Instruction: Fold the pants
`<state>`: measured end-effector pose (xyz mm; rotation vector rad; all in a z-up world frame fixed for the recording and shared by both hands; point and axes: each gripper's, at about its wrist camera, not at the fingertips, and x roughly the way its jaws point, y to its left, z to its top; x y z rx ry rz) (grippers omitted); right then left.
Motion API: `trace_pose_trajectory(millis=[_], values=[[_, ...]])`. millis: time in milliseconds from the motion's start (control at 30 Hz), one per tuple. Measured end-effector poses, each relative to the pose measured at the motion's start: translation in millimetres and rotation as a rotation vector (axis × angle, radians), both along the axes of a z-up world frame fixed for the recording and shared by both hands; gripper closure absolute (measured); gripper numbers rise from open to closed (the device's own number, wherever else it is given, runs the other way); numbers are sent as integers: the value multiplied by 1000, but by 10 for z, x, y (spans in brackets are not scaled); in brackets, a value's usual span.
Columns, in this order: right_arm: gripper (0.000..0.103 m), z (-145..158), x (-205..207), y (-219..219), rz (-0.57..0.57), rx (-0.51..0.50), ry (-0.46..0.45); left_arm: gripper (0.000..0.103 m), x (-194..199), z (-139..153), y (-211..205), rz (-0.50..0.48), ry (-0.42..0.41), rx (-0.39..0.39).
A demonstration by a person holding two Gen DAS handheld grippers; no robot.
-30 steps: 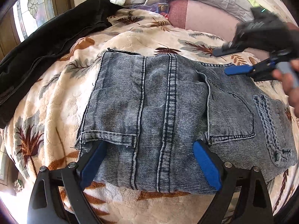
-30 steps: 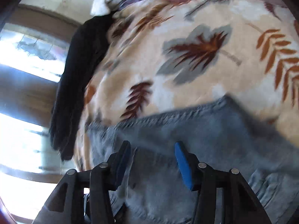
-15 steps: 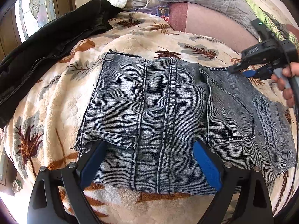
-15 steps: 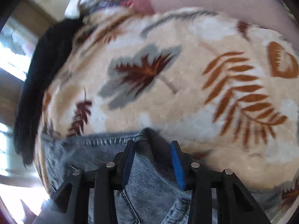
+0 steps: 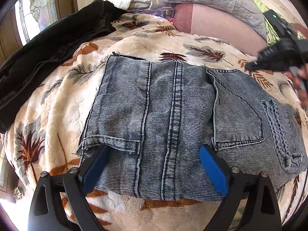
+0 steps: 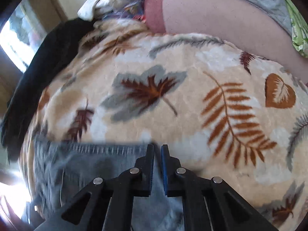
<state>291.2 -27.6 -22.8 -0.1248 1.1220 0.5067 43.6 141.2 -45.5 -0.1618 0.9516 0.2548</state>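
The pants (image 5: 173,119) lie already folded into a broad denim pad in the middle of the bed, on the leaf-print blanket (image 5: 57,104). Their long axis runs left to right in the left wrist view, with the waistband and back pocket at the right end and the leg hems at the left.

The coming move, as I judge it, turns on the far right corner. There the right gripper (image 6: 157,152) sits over the pants' far edge, jaws nearly together with a strip of denim between the pads. The rest of the pants stretches away to its left, so a fold would carry that corner leftward across the long axis. The right hand is the nearer one to that edge.

The left gripper (image 5: 154,167) stands wide at the near edge. Its blue pads straddle the middle of the pants and rest against the cloth without pinching it. A black garment (image 5: 48,44) lies well apart at the far left.

Against the earlier frames, the right gripper has gone from clearly apart above the denim to pinched shut on its edge, and in the left view it has shifted further right and blurred. The left gripper and the pants' outline look unchanged.
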Motion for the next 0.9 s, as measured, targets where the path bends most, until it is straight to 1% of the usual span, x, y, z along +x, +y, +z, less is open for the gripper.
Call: trace_pose_trajectory(millis=[67,100,133,200,233,267,300,367,433,500,567,600,633,667,733,767,800,833,900], values=[[94,-107,-72,10,43,-72,4,8,0,-1,2,-1,-1,2],[94,-249,-29,21,39,-137,22,8,0,0,3,-1,0,1],[95,-333,-9,-12,25,-155,35,8,-2,0,6,-2,-1,0],[97,-375,61,-77,-12,-136,16,8,-4,-2,5,-4,-2,0],[97,-359,77,-87,-30,-138,0,8,-4,-2,2,-4,-2,2],[97,-335,75,-90,-47,-161,-34,8,-1,-3,4,-3,-1,3],[92,-290,56,-127,-57,-138,-44,8,1,-2,4,-2,-1,4],[92,-228,7,-212,-56,-62,-13,8,2,-2,7,-3,-1,5],[92,-148,-104,-271,-56,-66,-29,8,2,0,4,-3,-1,5],[92,-133,-205,-293,-28,-39,-2,8,0,-2,4,-4,-1,5],[92,-251,-220,-296,-5,-56,39,8,3,-3,3,-3,-1,4],[92,-391,-170,-299,-17,-119,50,8,2,-4,1,-3,-1,4],[92,-481,-151,-341,-38,-157,52,8,3,-5,0,-4,-1,5],[94,-539,-76,-408,-70,-128,60,8,6,-7,-3,-5,0,6],[93,-478,-49,-468,-114,-67,71,8,-2,1,0,-3,-2,4],[91,-421,-77,-466,-105,-63,53,8,-3,0,3,-4,-2,3],[91,-337,-126,-476,-97,-73,15,8,1,-2,2,-4,-1,4],[91,-295,-154,-507,-97,-68,5,8,1,-2,2,-3,-2,7],[91,-274,-203,-558,-92,-47,21,8,1,-4,13,-3,-1,9]])
